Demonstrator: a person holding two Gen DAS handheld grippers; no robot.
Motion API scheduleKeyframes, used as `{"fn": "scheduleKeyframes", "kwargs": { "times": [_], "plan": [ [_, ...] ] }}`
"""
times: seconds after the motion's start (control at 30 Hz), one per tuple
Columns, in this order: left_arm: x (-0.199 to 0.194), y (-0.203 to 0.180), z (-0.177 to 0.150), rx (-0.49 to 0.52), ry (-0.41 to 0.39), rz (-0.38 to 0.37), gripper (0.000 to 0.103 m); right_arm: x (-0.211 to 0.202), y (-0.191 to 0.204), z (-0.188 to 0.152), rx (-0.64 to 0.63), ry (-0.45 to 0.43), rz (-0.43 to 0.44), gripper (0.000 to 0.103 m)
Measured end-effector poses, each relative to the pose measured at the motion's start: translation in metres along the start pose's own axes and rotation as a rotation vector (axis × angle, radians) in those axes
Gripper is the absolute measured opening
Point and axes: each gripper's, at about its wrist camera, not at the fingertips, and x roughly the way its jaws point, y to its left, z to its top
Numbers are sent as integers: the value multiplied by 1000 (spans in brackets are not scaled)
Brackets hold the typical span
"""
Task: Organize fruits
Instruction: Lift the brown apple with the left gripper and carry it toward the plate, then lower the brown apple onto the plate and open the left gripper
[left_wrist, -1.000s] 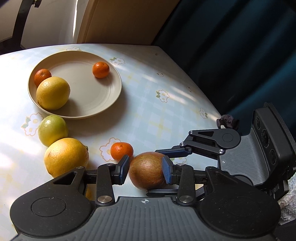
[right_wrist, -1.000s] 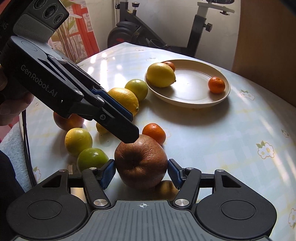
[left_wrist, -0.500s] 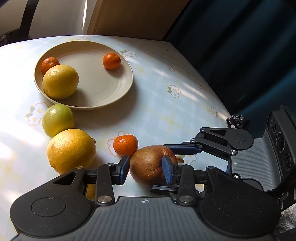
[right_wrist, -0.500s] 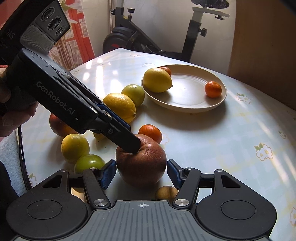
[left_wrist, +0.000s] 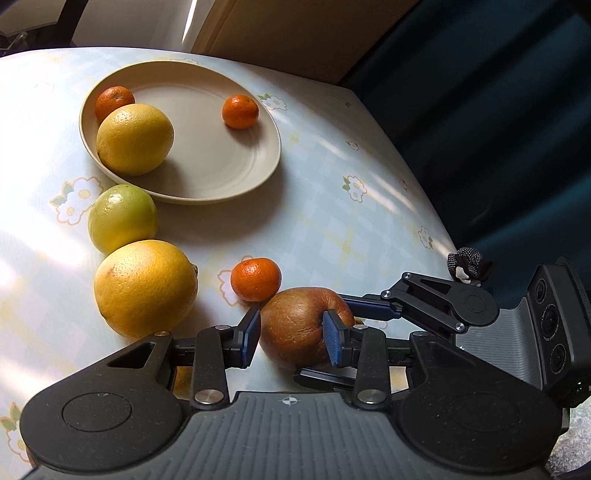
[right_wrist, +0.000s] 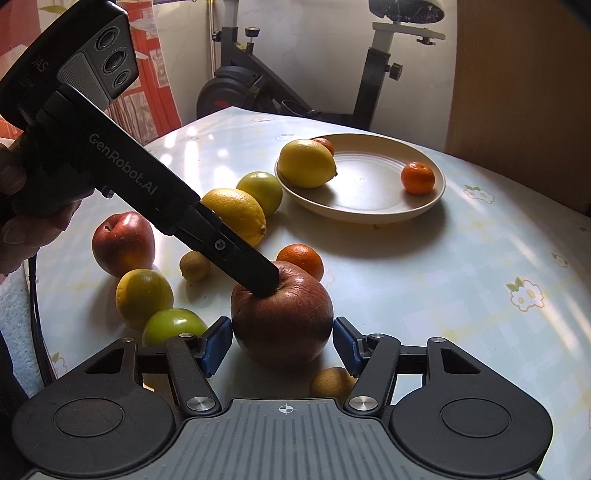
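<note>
Left wrist view, reading from the left: a big yellow citrus (left_wrist: 146, 288) sits on the flowered table (left_wrist: 332, 221). A greenish citrus (left_wrist: 122, 218) lies just behind it, close to the rim of the beige plate (left_wrist: 229, 173). On the plate I see a yellow lemon (left_wrist: 135, 138), a small mandarin (left_wrist: 114, 99) tucked behind it, and a second mandarin (left_wrist: 240, 111) alone toward the right side. Nearer to me, a loose mandarin (left_wrist: 255, 278) lies right against the wrinkled apple (left_wrist: 295, 325). My left gripper (left_wrist: 290, 341) sits over that apple. Its jaws have just been closing and stand narrow, with the apple showing between the blue pads. I cannot tell whether they pinch it.

On the right wrist camera, a hand (right_wrist: 22, 221) at the far left holds the left gripper, whose tip rests in the dimple on top of the wrinkled apple. Below it lie a red apple (right_wrist: 123, 240), a yellow-green fruit (right_wrist: 144, 293), a green fruit (right_wrist: 173, 326) and a small lime (right_wrist: 194, 264). At centre, my right gripper (right_wrist: 282, 345) clamps the wrinkled apple, one pad against each flank. A small brown fruit (right_wrist: 330, 384) peeks out beneath the right finger. I cannot tell whether the apple is clear of the table.
</note>
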Motion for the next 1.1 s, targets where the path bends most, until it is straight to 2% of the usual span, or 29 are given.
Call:
{"fn": "scheduleKeyframes", "kwargs": {
  "times": [0.27,0.5,0.83,1.1],
  "plan": [
    [-5,-7,3,24,-16,-5,32,-10,-5,1,36,-51,12,54],
    [-24,-22,22,74,-80,6,32,-23,-16,32,18,-104,3,55],
    [-54,-20,79,119,-189,60,32,-7,-39,104,-53,-172,-11,55],
    [-44,1,137,117,-211,127,32,39,-67,148,-57,-188,-10,55]
  ]
}}
